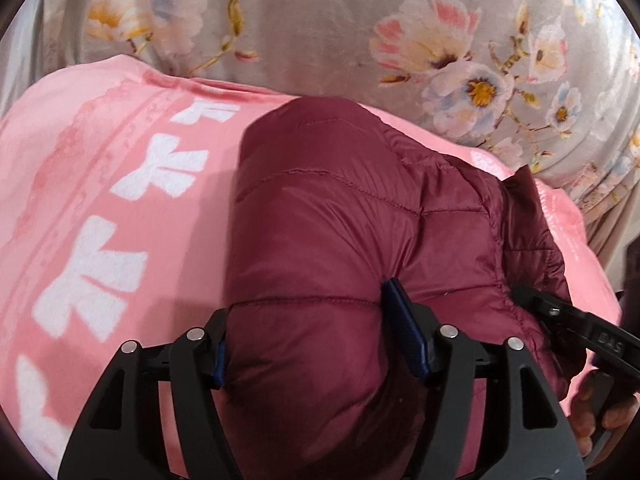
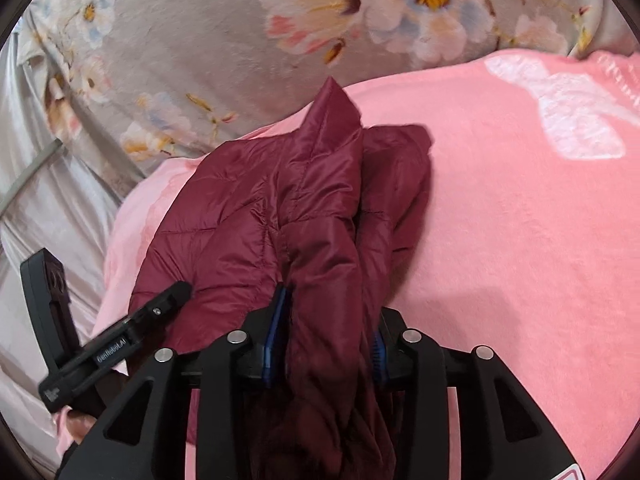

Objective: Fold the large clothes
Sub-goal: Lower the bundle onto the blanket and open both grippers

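Left gripper point(image 1: 320, 336): jaws set wide, clamping a thick puffed fold of the maroon quilted jacket point(image 1: 340, 216).
Right gripper point(image 2: 326, 336): jaws narrow, pinching a bunched fold of the same jacket.
Jacket: heaped on the pink blanket point(image 1: 100, 200) with white bow prints.
Beyond: grey floral bedspread point(image 1: 320, 20).

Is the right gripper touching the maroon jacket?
Touching. The right wrist view shows the right gripper with jacket fabric bunched between its blue pads, pressed against both.
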Available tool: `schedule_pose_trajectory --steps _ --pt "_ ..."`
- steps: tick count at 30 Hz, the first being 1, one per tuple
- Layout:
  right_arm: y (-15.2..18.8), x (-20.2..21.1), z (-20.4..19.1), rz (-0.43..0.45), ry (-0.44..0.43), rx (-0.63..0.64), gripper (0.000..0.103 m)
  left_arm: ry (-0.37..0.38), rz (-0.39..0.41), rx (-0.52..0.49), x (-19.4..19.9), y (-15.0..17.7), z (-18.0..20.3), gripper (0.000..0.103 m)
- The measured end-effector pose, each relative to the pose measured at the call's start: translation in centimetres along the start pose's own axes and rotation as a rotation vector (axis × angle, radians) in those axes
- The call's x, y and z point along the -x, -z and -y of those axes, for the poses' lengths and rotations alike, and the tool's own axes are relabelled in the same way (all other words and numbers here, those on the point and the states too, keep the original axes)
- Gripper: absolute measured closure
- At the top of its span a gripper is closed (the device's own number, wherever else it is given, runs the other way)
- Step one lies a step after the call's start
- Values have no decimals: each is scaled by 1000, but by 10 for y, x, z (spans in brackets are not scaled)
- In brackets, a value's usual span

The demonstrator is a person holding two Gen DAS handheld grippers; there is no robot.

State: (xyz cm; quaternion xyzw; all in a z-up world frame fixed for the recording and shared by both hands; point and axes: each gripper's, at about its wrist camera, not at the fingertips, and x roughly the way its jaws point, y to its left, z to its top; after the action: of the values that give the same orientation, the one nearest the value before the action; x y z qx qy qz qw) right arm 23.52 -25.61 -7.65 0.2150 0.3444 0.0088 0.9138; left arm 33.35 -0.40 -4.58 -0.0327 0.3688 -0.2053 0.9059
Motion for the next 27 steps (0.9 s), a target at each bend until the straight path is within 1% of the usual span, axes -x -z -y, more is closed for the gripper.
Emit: schedule_pose_trajectory --steps 1,2,3,5,6,7,8,9,11,12,13,16,18,20,23,26,27 --pt "0 10 -2 9 29 9 61 -17 -4 2 4 -2 1 40" --pt "-1 18 -4 24 56 13 56 -42 -6 9 13 -2 1 41" --pt "-1 33 -7 53 107 21 54 -63 -4 16 21 -3 2 41" --pt "-2 53 -15 86 153 43 53 -101 11 1 36 -6 8 41" --pt "-3 61 -21 89 149 59 56 -133 20 -16 44 -7 14 41" --pt "-3 65 -26 84 138 72 66 -178 28 -45 53 -7 23 41" --pt "-2 66 -34 65 135 97 79 -199 30 -64 58 -6 30 41" --pt "0 65 -43 44 139 127 82 -221 26 -79 61 -5 38 41" --pt "7 59 -56 17 165 187 91 -233 0 -86 62 -1 49 41" --pt "13 53 -63 -4 211 230 93 -234 -21 -80 59 2 52 41" --pt "16 48 -65 -16 236 250 94 -235 -33 -75 58 6 53 41" --pt "26 34 -62 -61 258 250 94 -251 -95 -50 43 18 51 41" --pt "30 27 -54 -87 274 237 94 -256 -111 -30 39 26 48 40" --pt "34 23 -48 -105 280 220 95 -271 -112 -23 37 31 48 37" --pt "38 19 -38 -117 276 195 96 -282 -116 -24 33 34 49 35" --pt "43 13 -34 -127 283 203 97 -297 -117 -29 30 36 51 33" --pt "44 12 -33 -128 285 206 97 -313 -106 -27 29 37 51 33"
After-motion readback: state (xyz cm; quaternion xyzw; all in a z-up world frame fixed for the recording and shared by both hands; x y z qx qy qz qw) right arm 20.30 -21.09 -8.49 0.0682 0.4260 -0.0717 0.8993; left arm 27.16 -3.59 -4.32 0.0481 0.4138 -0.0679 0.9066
